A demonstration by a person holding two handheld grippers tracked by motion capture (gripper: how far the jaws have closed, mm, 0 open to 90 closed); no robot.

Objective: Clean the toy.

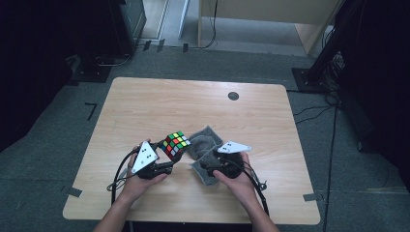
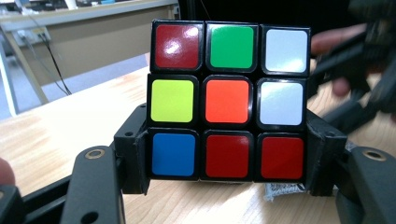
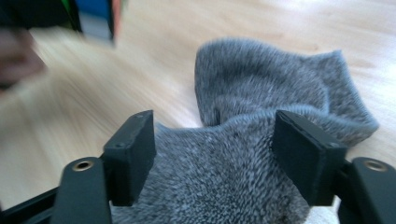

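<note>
My left claw (image 2: 226, 179) is clenched on the puzzle cube (image 2: 228, 100), its pads pressing the two sides of the bottom row. In the high view the cube (image 1: 176, 144) sits lifted off the counter (image 1: 145, 106), tilted on a corner, just left of the grey cloth (image 1: 203, 145). From the left claw's camera I get one face clean: red, green, white across the top, yellow, orange, white in the middle, blue and two reds below. The other faces are turned away from me, and the cube's underside is cut off behind the claw's frame.

My right claw (image 3: 212, 149) stands released over the cloth (image 3: 261, 98); the pads sit either side of a raised fold but I see no pinch on it. The cloth's near edge runs out of the bottom of that picture. At the upper left there, a smeared dark shape with blue and orange is the cube, too blurred to read.

In the high view, my hands and the grey plates cover both claws' tips, and the right claw (image 1: 218, 166) hides part of the cloth.
</note>
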